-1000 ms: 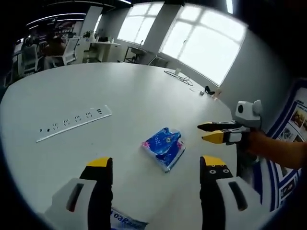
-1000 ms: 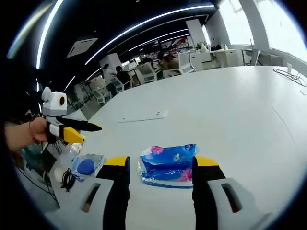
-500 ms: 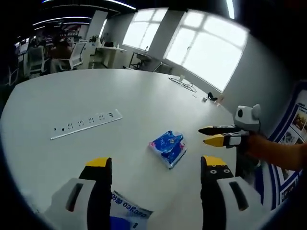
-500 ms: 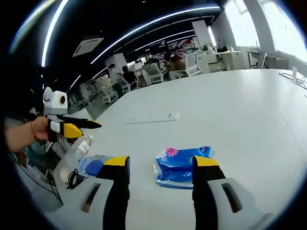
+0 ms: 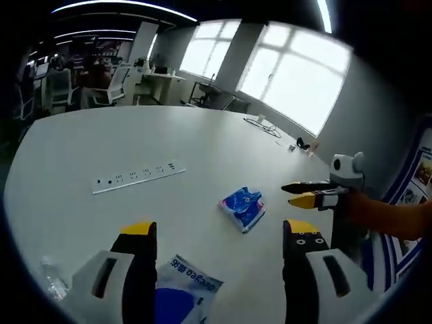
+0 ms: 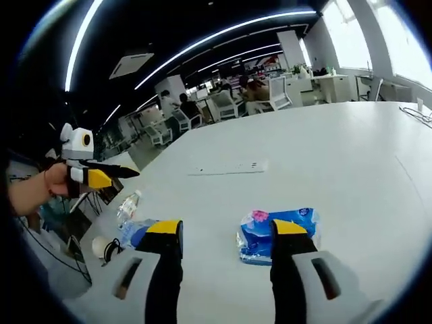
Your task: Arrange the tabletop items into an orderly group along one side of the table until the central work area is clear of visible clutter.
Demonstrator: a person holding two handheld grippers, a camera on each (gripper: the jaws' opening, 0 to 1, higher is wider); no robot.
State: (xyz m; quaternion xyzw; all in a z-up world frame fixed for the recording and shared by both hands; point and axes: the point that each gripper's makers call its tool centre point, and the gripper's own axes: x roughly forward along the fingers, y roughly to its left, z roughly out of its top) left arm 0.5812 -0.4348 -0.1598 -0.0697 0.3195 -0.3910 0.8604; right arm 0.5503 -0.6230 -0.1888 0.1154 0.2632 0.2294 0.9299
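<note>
Left gripper view: your left gripper [image 5: 214, 236] holds its jaws apart and empty over a white-and-blue packet [image 5: 181, 295] lying between them. Beyond it the blue tissue pack [image 5: 241, 207] rests on the white table [image 5: 81, 142], with the power strip [image 5: 138, 177] farther off. Your right gripper [image 6: 226, 233], jaws also apart, hovers just short of that tissue pack, while a water bottle [image 6: 126, 206] lies near the table edge.

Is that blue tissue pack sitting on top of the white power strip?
No, the blue tissue pack lies on bare table, well apart from the white power strip.
</note>
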